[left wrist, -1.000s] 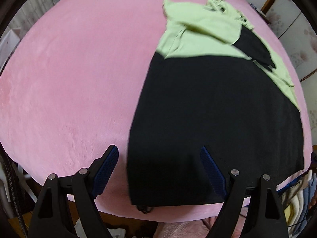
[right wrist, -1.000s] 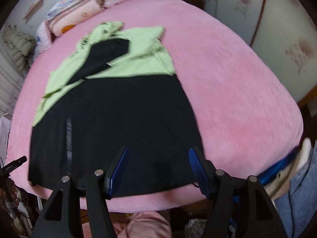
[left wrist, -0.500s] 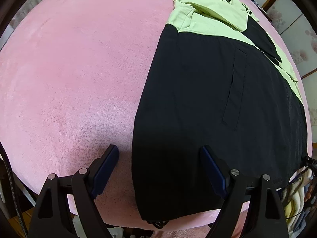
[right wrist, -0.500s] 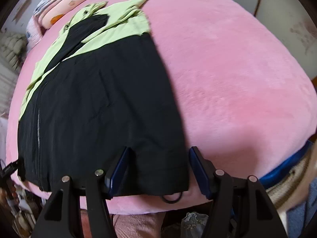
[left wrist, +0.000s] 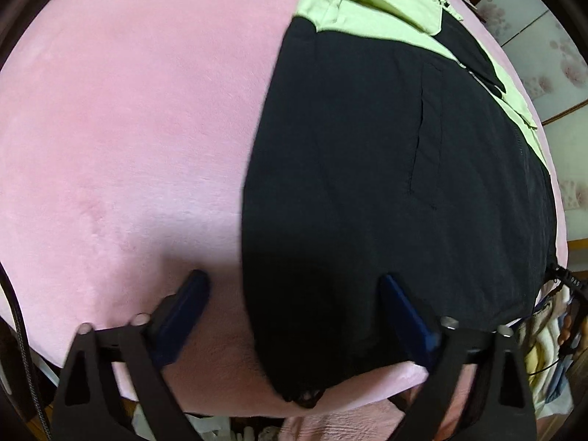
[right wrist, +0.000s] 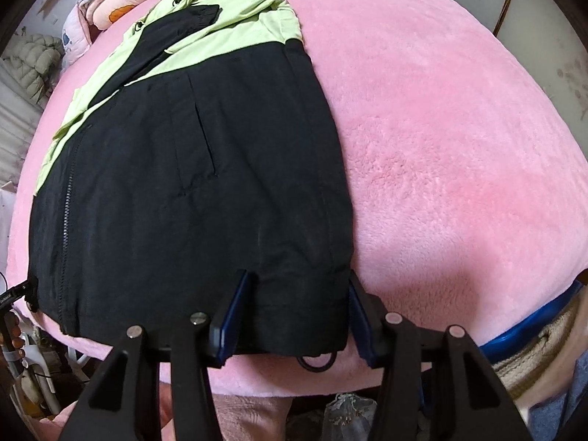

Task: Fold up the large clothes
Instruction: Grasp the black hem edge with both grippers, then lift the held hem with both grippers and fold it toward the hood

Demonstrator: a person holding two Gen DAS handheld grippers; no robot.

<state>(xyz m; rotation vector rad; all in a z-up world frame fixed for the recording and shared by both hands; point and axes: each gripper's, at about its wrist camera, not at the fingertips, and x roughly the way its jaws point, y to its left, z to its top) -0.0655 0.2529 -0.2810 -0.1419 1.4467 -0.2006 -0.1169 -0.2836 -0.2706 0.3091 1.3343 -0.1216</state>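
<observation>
As both drop closer | left gripper (left wrist: 294, 290) opening | right gripper (right wrist: 297, 290) closing over jacket (right wrist: 191, 191)

No readable text, label, brand or number appears in either view. Small pale marks at the frame edges are too blurred to read.

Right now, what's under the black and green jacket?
The jacket lies flat on a pink plush blanket, which shows all around it. Whatever sits between the two beneath the fabric is covered. A black cord loop pokes out under the hem.
</observation>
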